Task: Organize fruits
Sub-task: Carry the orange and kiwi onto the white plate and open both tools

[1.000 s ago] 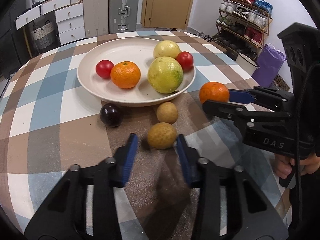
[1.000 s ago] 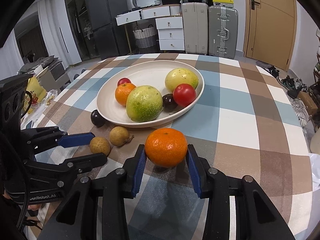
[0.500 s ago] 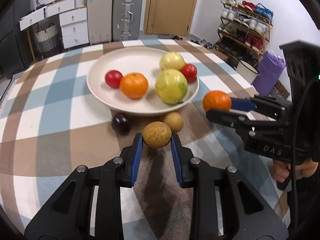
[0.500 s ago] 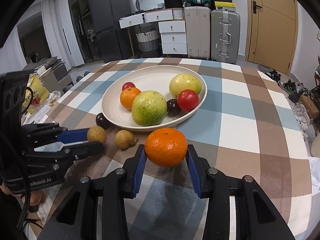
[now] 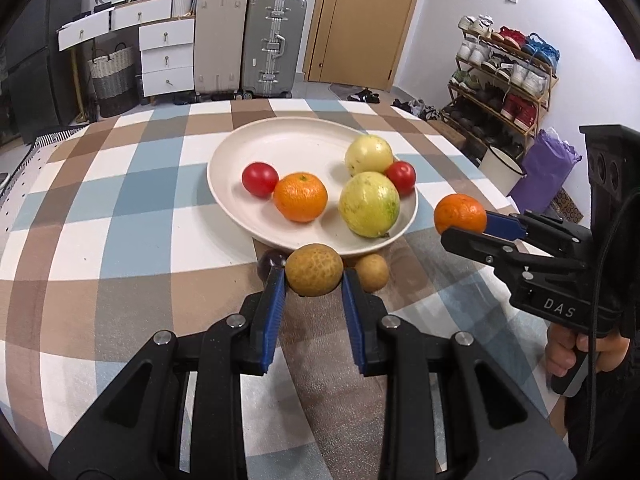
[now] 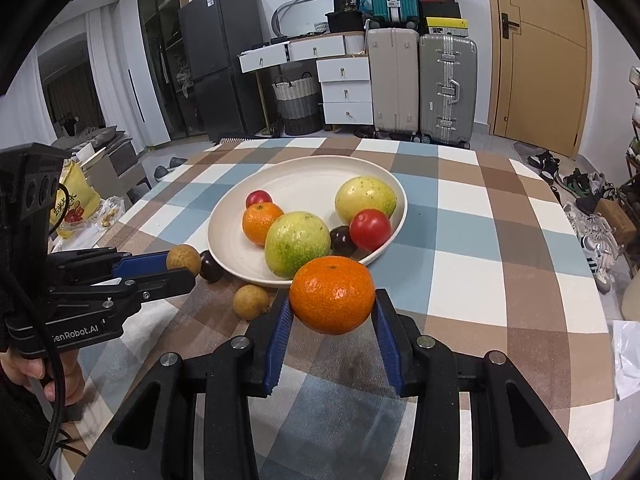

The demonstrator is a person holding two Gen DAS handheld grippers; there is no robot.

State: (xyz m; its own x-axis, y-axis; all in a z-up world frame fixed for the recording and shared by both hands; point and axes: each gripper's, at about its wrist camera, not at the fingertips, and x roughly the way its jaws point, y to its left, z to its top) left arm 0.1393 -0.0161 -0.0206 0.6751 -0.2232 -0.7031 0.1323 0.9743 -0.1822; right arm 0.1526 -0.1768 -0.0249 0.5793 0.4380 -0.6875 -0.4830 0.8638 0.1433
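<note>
My left gripper is shut on a small tan longan, held above the checked tablecloth just short of the cream plate. My right gripper is shut on an orange tangerine, lifted near the plate's front rim. On the plate lie a tangerine, two yellow-green guavas, two red tomatoes and a dark plum. A second longan and a dark plum rest on the cloth beside the plate.
The round table drops off at its edges on all sides. Suitcases and white drawers stand behind it, a shoe rack at the right. A hand grips the right tool, another hand the left tool.
My left gripper closed on the longan and lifted it off the cloth toward the plate. The right gripper with the tangerine barely moved.
</note>
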